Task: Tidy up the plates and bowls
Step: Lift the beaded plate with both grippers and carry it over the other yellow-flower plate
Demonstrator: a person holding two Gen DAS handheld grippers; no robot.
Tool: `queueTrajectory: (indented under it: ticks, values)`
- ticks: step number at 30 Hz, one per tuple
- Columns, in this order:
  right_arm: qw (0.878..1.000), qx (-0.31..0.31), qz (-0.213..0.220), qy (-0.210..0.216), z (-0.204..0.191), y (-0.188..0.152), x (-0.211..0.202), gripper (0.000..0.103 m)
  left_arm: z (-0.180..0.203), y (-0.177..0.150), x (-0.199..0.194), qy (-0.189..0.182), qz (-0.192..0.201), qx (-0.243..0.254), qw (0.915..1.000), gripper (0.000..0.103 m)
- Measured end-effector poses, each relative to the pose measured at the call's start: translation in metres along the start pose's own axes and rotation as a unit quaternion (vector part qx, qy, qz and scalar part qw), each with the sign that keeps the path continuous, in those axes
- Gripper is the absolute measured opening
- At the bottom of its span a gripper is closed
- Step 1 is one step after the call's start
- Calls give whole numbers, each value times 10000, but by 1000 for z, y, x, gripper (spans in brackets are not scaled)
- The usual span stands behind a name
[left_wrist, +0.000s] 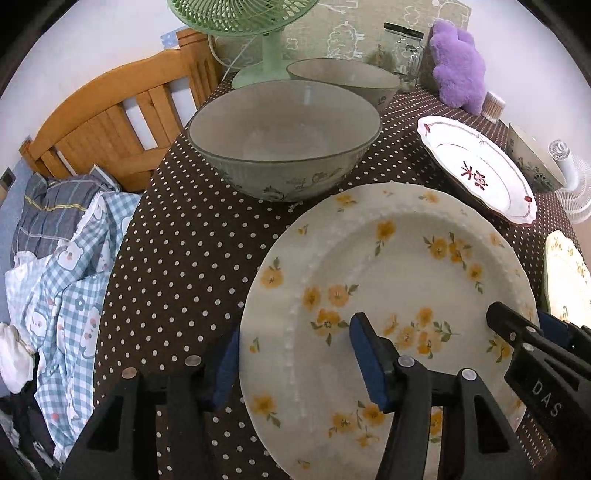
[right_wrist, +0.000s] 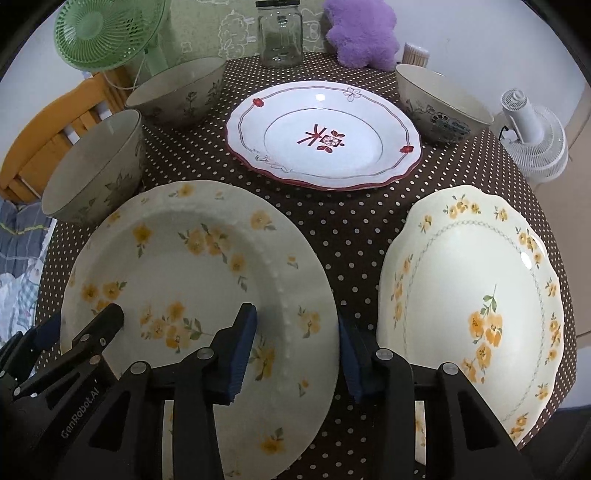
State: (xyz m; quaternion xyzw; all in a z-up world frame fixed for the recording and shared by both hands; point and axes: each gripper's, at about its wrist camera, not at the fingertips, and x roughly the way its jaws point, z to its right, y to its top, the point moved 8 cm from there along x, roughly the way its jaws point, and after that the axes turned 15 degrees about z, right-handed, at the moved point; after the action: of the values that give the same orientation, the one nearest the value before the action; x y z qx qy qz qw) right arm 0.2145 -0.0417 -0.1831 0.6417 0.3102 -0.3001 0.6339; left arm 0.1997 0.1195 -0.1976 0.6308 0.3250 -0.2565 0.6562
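A white plate with yellow flowers and a beaded rim (left_wrist: 388,266) (right_wrist: 192,266) lies on the brown dotted tablecloth (left_wrist: 177,258). My left gripper (left_wrist: 295,332) (right_wrist: 79,321) straddles its left rim, one pad against the outer edge and the other on the plate's face. At the opposite rim my right gripper (right_wrist: 295,317) (left_wrist: 521,321) sits the same way, its pads closed against the rim. Nearby stand a cream scalloped plate (right_wrist: 476,302), a red-trimmed plate (right_wrist: 325,136) and three grey-green bowls (right_wrist: 96,166) (right_wrist: 177,88) (right_wrist: 443,99).
At the back of the table are a glass jar (right_wrist: 280,37), a purple plush toy (right_wrist: 365,33), a toothpick holder (right_wrist: 415,53) and a green fan (right_wrist: 107,33). A white fan (right_wrist: 535,140) stands at the right edge. A wooden chair (left_wrist: 110,122) and bedding (left_wrist: 66,266) lie beyond the left edge.
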Motion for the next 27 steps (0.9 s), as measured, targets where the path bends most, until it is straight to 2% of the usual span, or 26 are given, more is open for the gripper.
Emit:
queueTrajectory:
  ticks: [8, 13, 27]
  values:
    - [9998, -145, -139, -41, -2, -2, -7, 47, 0, -7, -11, 22, -157, 120, 9998, 58]
    - [9996, -175, -154, -133, 0, -6, -14, 47, 1, -8, -19, -18, -99, 188, 9998, 57]
    - [9994, -105, 223, -261, 4, 2, -50, 47, 10, 2, -44, -233, 169, 184, 9994, 57]
